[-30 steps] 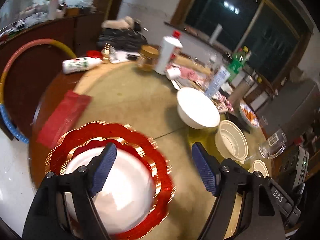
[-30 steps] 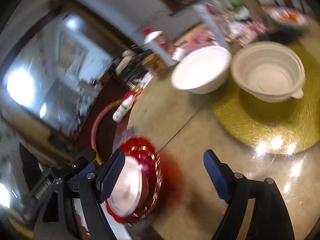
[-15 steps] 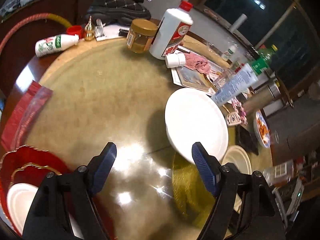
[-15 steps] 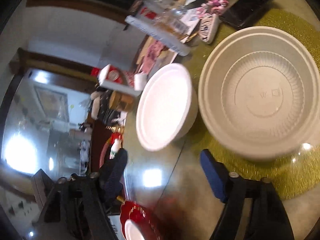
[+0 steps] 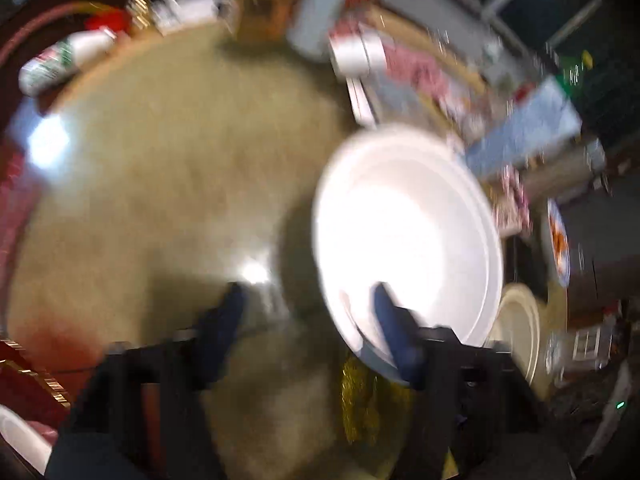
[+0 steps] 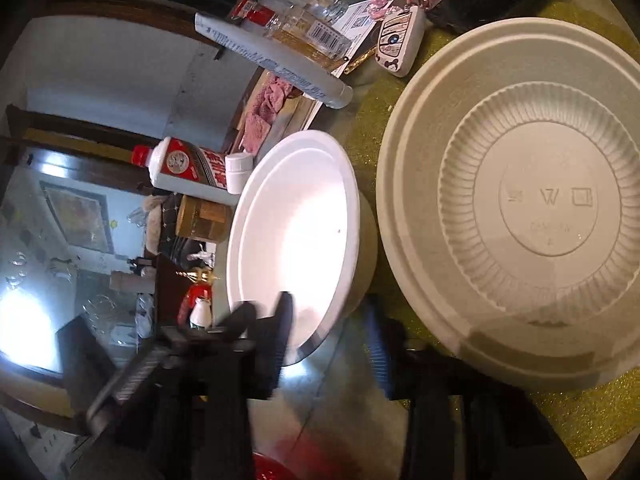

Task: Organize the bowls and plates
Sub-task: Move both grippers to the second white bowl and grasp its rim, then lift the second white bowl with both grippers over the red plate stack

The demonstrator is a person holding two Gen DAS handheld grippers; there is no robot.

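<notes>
- Presently, both grippers converge on the white bowl [image 6: 296,236], which sits at the edge of the gold glitter mat [image 6: 360,140], just beside the larger ribbed bowl [image 6: 548,208].
- Left gripper [image 5: 308,320]: jaws closing, one pad inside the bowl [image 5: 404,236] and one outside its near wall; contact cannot be told through the blur.
- Right gripper [image 6: 328,336]: jaws closing across the near rim, one finger over the bowl's inside, the other outside by the mat; a firm pinch is not yet evident.
- Advice: seat each pad squarely on the thin rim before lifting, and raise both sides together, since a light bowl would likely tip from an uneven grip.
- Appearance: plain white, smooth, shallow, with a stepped rim, upright and empty.
</notes>
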